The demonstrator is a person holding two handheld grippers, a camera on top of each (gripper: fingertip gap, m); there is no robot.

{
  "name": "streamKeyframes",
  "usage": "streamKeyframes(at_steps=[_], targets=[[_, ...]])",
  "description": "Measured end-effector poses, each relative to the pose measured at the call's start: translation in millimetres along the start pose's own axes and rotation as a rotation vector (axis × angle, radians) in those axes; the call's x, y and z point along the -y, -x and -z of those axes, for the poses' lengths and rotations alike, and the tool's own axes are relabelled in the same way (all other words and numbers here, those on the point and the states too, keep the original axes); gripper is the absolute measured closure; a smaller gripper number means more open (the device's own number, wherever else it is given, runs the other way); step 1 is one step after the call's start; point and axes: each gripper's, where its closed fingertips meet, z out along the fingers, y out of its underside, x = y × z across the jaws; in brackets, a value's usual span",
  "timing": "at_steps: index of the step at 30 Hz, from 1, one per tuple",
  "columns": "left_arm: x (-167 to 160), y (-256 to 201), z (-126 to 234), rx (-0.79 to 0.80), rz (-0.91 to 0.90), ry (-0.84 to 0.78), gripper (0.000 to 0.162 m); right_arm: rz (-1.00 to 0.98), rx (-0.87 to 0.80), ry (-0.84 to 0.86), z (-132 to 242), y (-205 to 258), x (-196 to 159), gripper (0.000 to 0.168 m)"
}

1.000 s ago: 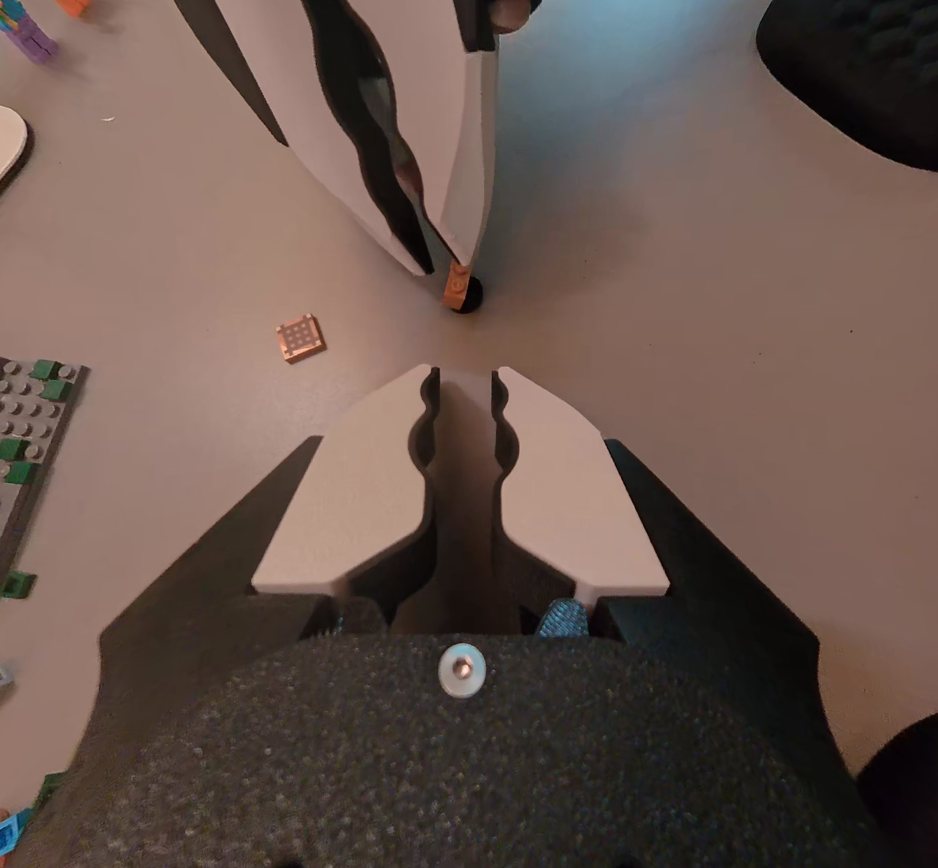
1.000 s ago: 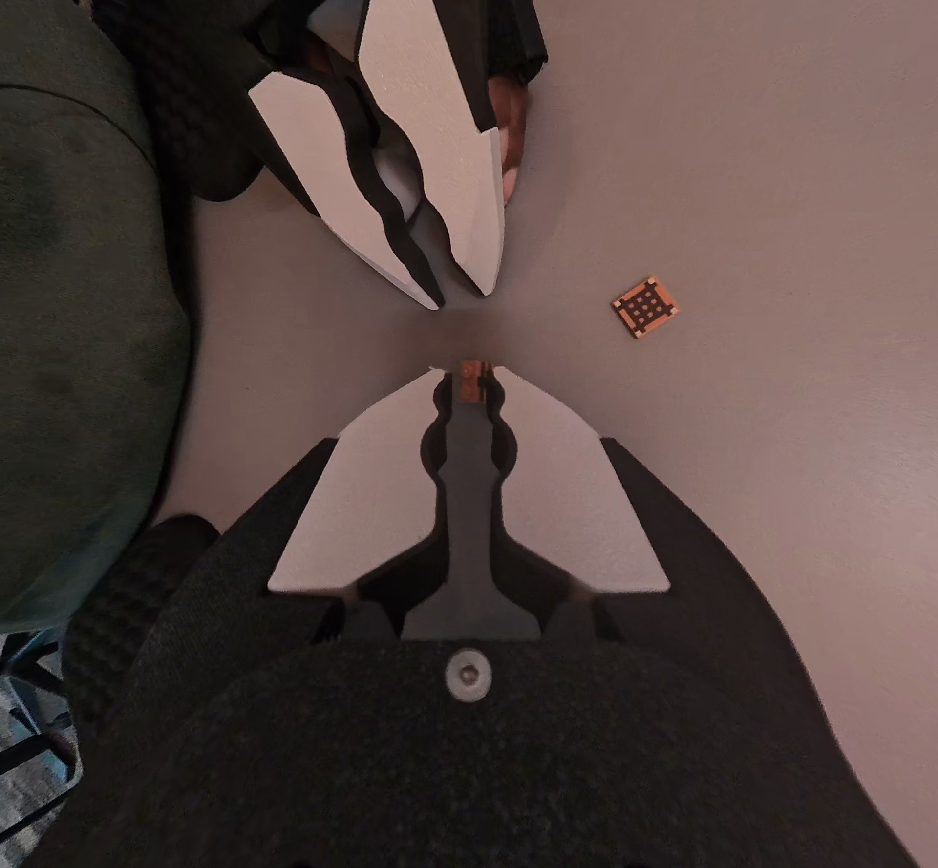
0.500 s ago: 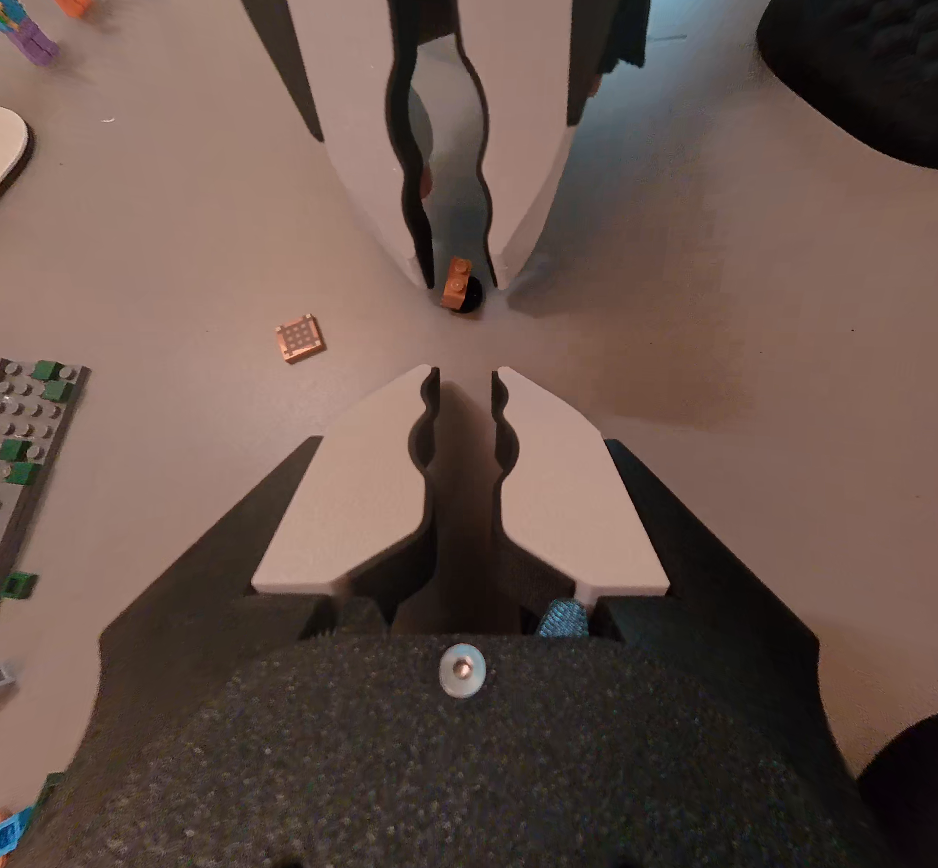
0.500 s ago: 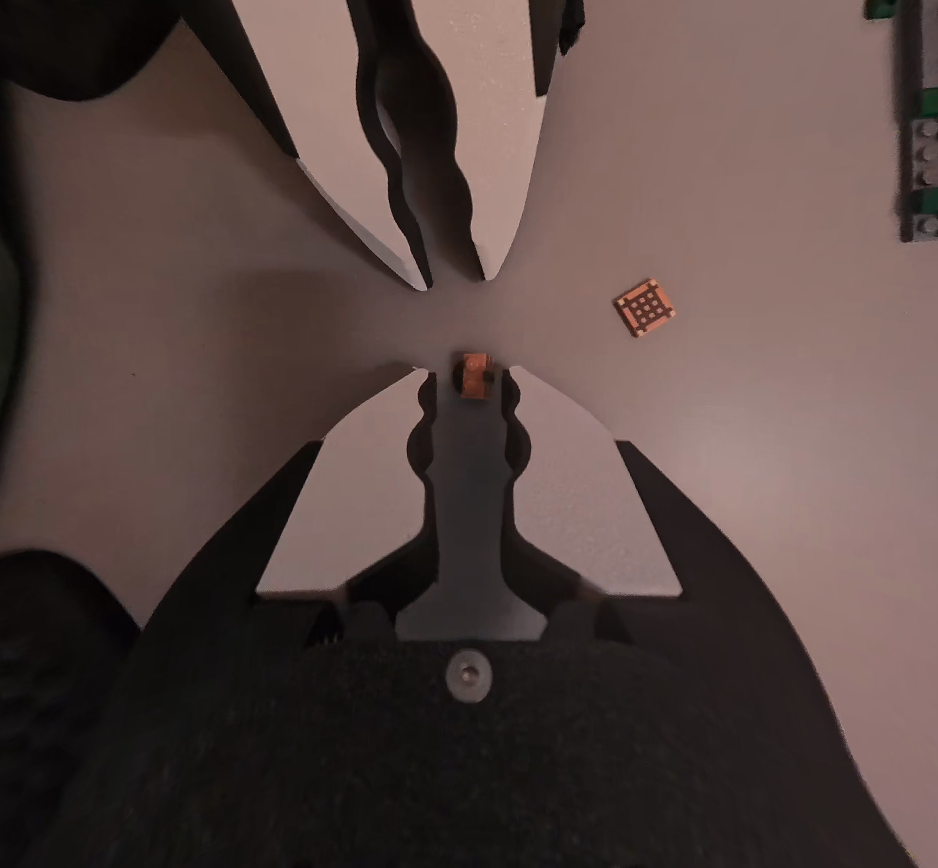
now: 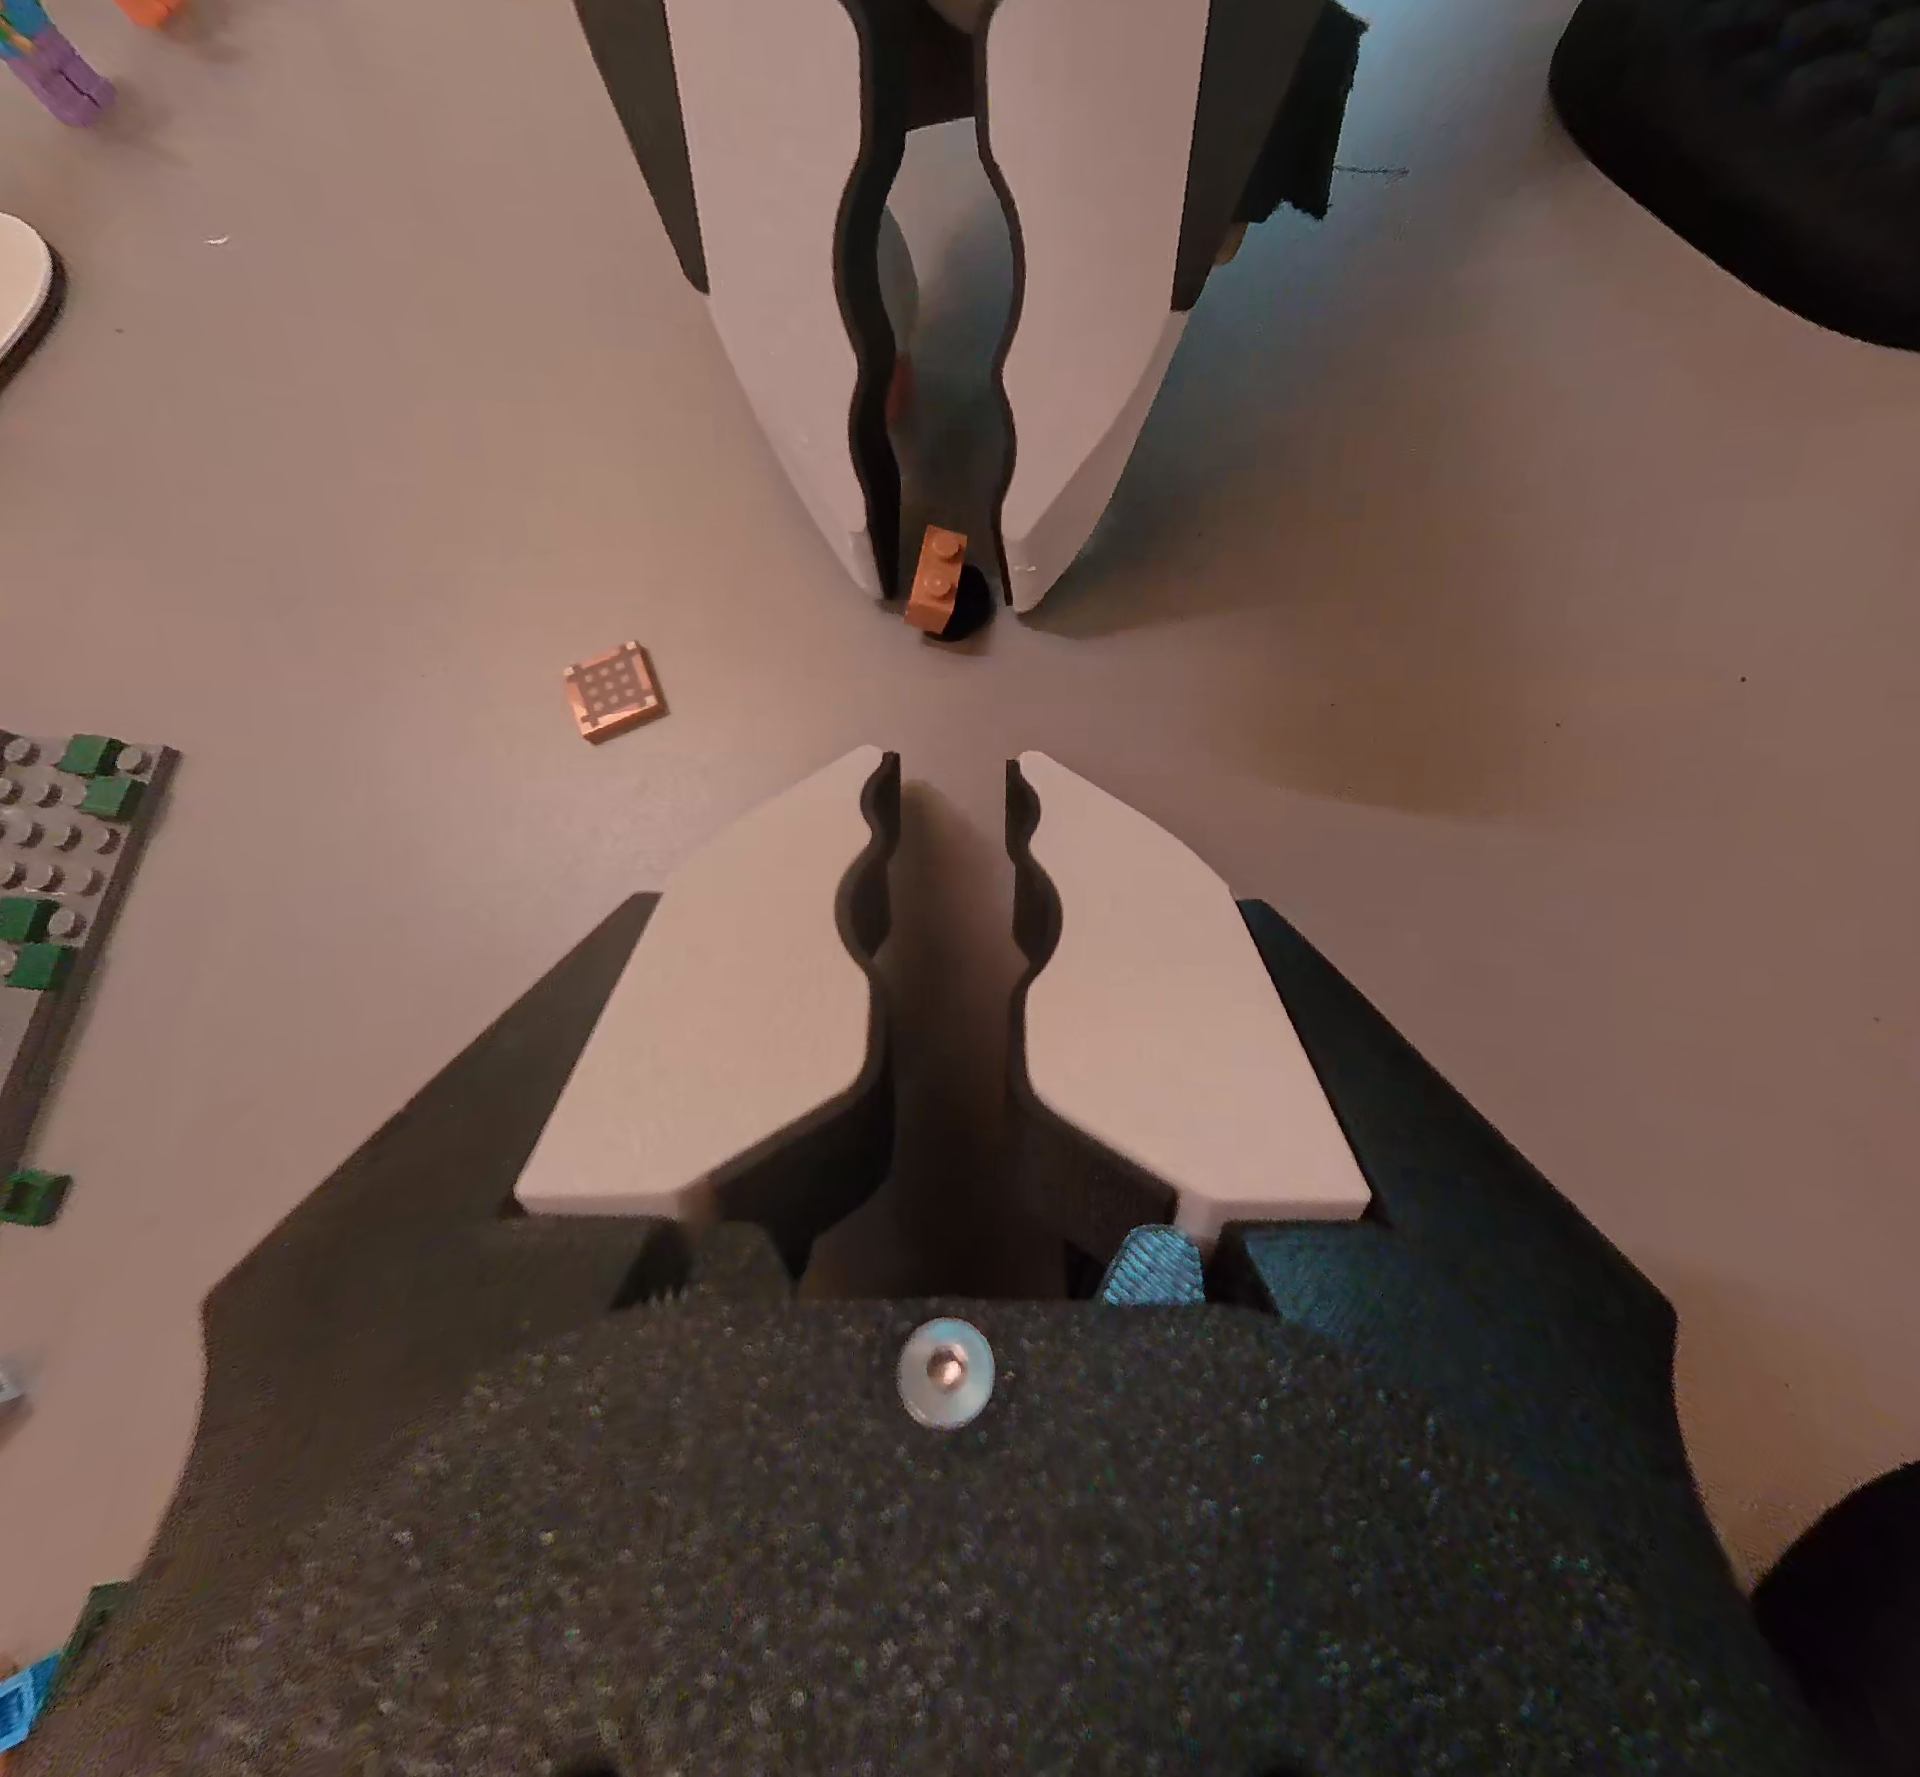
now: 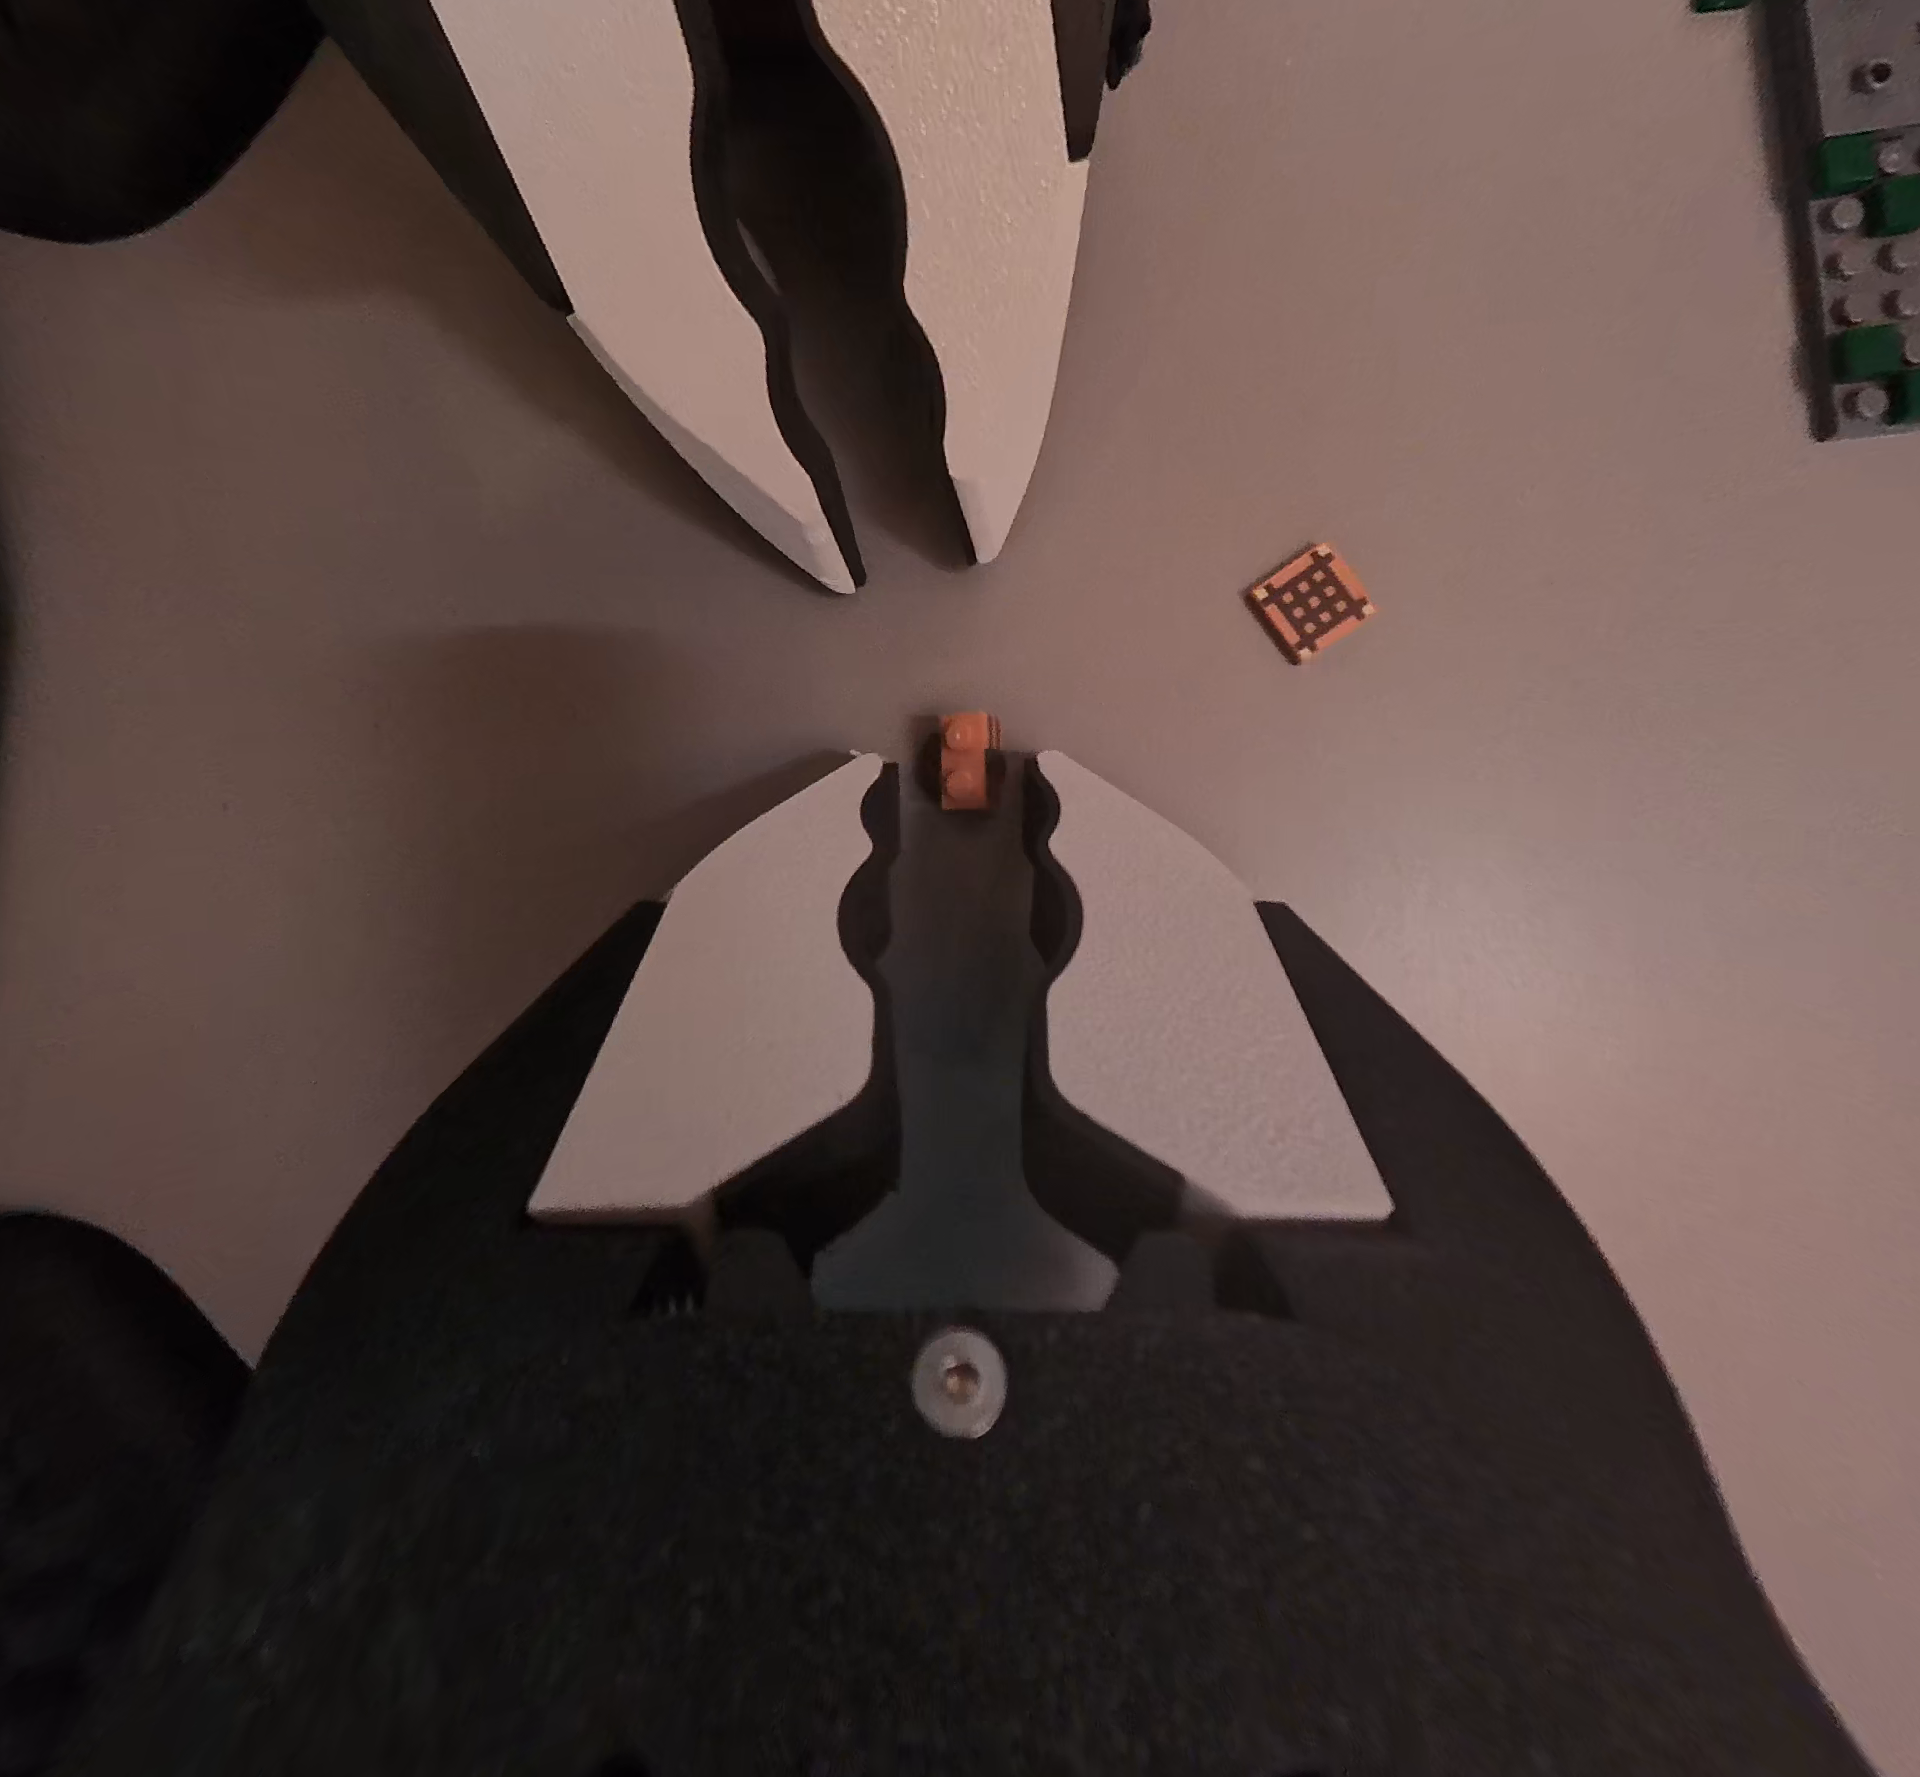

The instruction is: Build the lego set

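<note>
My right claw sits apart around the orange brick on the tabletop; closing off-centre could flick it away, left claw also apart.

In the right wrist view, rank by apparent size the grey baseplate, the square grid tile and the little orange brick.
1. grey baseplate, cut off by the frame
2. square grid tile
3. orange brick, only slightly smaller

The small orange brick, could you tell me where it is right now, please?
The small orange brick lies on the table between the open tips of the right tool, untouched. The square grid tile lies to its right.
</note>
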Motion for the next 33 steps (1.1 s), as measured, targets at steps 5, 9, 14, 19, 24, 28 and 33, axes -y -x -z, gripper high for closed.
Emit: streamKeyframes(at_steps=[5, 9, 14, 19, 24, 28, 33], targets=[[-0.2, -0.3, -0.1, 0.0, -0.001, 0.0, 0.143, 0.012, -0.001, 0.022, -0.3, -2.4, -0.1, 0.151], [-0.3, -0.3, -0.1, 0.0, -0.002, 0.001, 0.143, 0.03, -0.019, 0.022, -0.6, -3.3, -0.3, 0.153], [-0.2, -0.3, -0.1, 0.0, -0.002, 0.001, 0.143, 0.053, -0.035, 0.016, -1.2, -1.1, 0.0, 0.153], [0.5, 2.1, 1.2, 0.004, 0.024, -0.007, 0.144, 0.051, -0.054, -0.021, 0.6, -0.3, 2.9, 0.154], [20.2, -0.9, 12.6, -0.103, 0.232, -0.157, 0.143, 0.092, -0.135, -0.127, 14.4, 6.0, 21.7, 0.154], [40.8, -11.9, 17.0, -0.294, 0.505, -0.292, 0.134, 0.105, -0.182, -0.204, 22.7, 14.8, 30.3, 0.154], [51.7, -11.1, 18.2, -0.346, 0.647, -0.359, 0.127, 0.146, -0.245, -0.252, 29.9, 22.5, 37.0, 0.154]])
